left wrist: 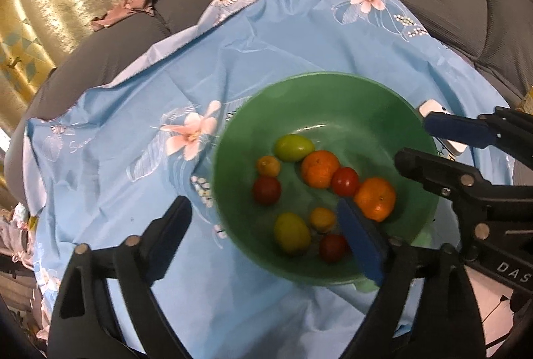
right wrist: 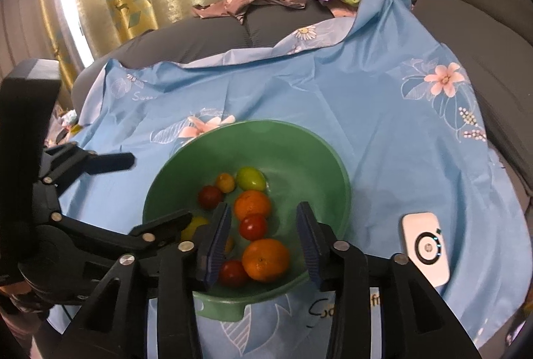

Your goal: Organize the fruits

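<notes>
Fruits [left wrist: 318,174] all in bowl [left wrist: 333,99]; both tongs [left wrist: 266,225] [right wrist: 263,242] spread, empty, over it. Next: withdraw clear of rim.

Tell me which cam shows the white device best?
Right wrist view: the white device lies whole on the blue cloth, ring marking visible. In the left wrist view, the right claw hides most of it.

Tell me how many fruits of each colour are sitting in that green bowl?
In the green bowl:
Orange: 2
Red: 3
Green: 2
Small yellow-orange: 2
Total: 9
</notes>
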`<state>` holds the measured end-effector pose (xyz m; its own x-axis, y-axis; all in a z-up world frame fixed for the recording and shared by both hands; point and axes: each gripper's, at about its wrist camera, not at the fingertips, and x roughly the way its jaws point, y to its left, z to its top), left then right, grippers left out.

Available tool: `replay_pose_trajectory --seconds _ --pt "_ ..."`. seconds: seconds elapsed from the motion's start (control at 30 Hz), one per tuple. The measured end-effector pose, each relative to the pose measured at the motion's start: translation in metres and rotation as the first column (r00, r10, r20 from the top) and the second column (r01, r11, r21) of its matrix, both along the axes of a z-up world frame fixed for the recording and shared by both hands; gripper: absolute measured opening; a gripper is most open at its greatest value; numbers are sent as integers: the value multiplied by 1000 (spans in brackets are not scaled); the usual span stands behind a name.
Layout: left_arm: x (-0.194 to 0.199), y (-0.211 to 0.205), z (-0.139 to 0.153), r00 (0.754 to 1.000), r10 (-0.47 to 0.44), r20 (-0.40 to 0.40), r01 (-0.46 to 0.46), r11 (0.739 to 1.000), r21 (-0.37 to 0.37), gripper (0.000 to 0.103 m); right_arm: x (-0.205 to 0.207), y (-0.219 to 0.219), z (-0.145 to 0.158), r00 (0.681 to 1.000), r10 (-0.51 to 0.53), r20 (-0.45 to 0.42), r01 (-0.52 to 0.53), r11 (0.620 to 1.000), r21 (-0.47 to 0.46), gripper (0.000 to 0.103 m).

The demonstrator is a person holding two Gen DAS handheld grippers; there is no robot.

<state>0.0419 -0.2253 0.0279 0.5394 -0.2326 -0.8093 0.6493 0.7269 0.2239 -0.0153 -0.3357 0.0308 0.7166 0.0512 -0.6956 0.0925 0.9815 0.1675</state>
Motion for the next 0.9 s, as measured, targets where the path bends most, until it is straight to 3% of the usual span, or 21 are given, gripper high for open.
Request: replay_pose_trajectory --seconds 0.13,0.6,0.9 --pt "-2 6 10 1000 26 13 -26 1000 0 102 -5 -1 10 1000 -11 0 11 1000 -7 48" --pt "-8 14 36 997 75 -19 -76 996 -55 102 -21 -4 35 1000 -12 9 12 1000 -29 48" --pt "-6 16 53 995 95 4 -95 993 -69 102 -28 -7 52 999 -6 33 8 999 -48 48"
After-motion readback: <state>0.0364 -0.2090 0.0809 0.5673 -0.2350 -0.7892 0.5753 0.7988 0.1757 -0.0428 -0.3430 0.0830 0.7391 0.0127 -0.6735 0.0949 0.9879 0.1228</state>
